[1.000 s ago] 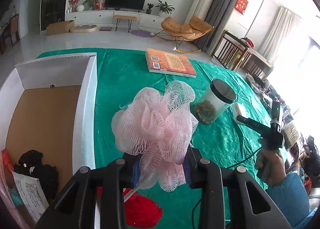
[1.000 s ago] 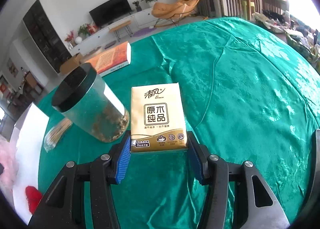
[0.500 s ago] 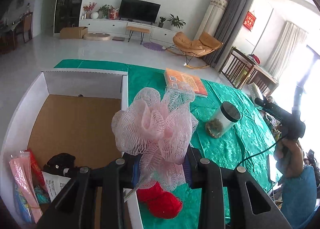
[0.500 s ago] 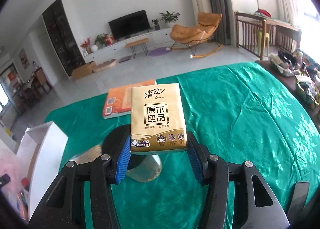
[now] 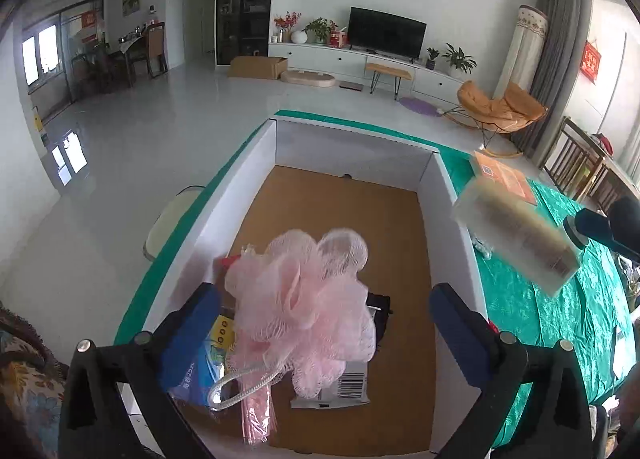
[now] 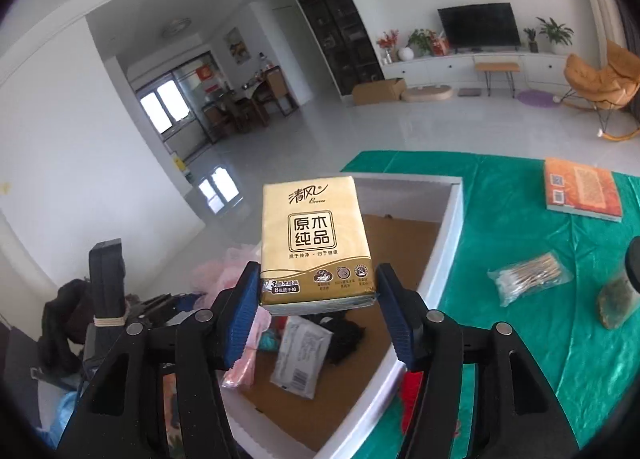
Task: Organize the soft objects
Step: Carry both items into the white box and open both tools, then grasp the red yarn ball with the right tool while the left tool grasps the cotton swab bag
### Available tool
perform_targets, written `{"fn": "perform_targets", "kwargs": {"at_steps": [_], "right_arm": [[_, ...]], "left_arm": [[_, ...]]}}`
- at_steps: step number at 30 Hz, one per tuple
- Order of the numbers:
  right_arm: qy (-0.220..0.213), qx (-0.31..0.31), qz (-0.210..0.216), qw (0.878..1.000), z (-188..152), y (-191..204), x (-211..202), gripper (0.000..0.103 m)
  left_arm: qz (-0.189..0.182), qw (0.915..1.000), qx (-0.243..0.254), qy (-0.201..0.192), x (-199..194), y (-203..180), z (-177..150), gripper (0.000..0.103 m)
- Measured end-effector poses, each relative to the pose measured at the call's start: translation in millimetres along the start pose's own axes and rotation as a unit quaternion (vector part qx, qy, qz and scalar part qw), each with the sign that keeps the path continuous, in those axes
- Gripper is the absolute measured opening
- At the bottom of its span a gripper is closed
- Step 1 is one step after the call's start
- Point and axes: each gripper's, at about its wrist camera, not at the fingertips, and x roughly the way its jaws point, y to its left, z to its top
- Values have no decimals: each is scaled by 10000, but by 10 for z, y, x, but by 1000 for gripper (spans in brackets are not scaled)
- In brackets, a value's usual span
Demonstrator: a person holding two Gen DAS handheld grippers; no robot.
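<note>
A pink mesh loofah (image 5: 304,299) hangs loose between the pads of my left gripper (image 5: 332,319), whose jaws are opening wide and do not touch it. It is just above the white cardboard box (image 5: 352,147) with the brown floor. My right gripper (image 6: 318,299) holds out a gold tissue pack (image 6: 316,235) over the box's near wall (image 6: 448,227). Its jaws are opening, and the pack sits between the blue pads with only slim gaps. The pack (image 5: 516,235) shows blurred in the left wrist view, beside the box. The loofah (image 6: 216,271) peeks out at the left.
Black fabric (image 5: 380,311), a barcoded packet (image 5: 344,387) and other packets lie in the box. On the green tablecloth (image 6: 520,359) are an orange book (image 6: 582,191), a bag of cotton swabs (image 6: 528,275), a jar (image 6: 622,291) and a red ball (image 6: 412,387) by the box.
My left gripper swung from the table to above the box and opened off the loofah. My right gripper rose and turned toward the box with the tissue pack, and its jaws widened slightly.
</note>
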Motion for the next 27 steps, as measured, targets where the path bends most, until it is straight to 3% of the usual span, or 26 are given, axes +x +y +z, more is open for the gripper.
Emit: {"fn": "perform_targets", "kwargs": {"at_steps": [1,4,7,9,11,13,15,19,24,25,27], "right_arm": [[154,25,110,9998,-61,42,90,84],[248,41,104,9996,-236,-61,103,83],[-7,261,-244,9994,-422,-556,-126,83],[-8,414,-744,9964,-579,-979,-265,83],[258,449,-1092,9927,-820,-1331,-331,85],[752,495,-1029,9906,-1102,-1515,-272,85],[1099,394,-850,9895,-1347,-1478,-138,85],[1357,-145,-760,9877,-1583,-1124,301,84],[1620,-615,-1208,9774,-1582,-931,813,84],[1679,-696,-1332,9743,-1602,-938,859,82],[1697,-670,-1515,9715,-1626,-1004,839,58]], "left_arm": [[48,10000,-29,-4,4,21,-27,103],[-53,9999,-140,-19,5,61,-69,103],[-220,9995,-197,-107,-4,37,-112,103],[-318,9991,-222,-143,22,2,-104,103],[-409,9988,-250,-142,44,-55,-94,103],[-485,9983,-304,-115,99,-116,-74,103],[-594,9974,-403,-52,149,-163,-70,103],[-817,9957,-434,-31,121,-229,-56,103],[-726,9972,-138,-129,2,-294,-68,103],[-734,9972,-113,-102,6,-302,-70,103],[-783,9969,-93,-43,42,-326,-78,103]]}}
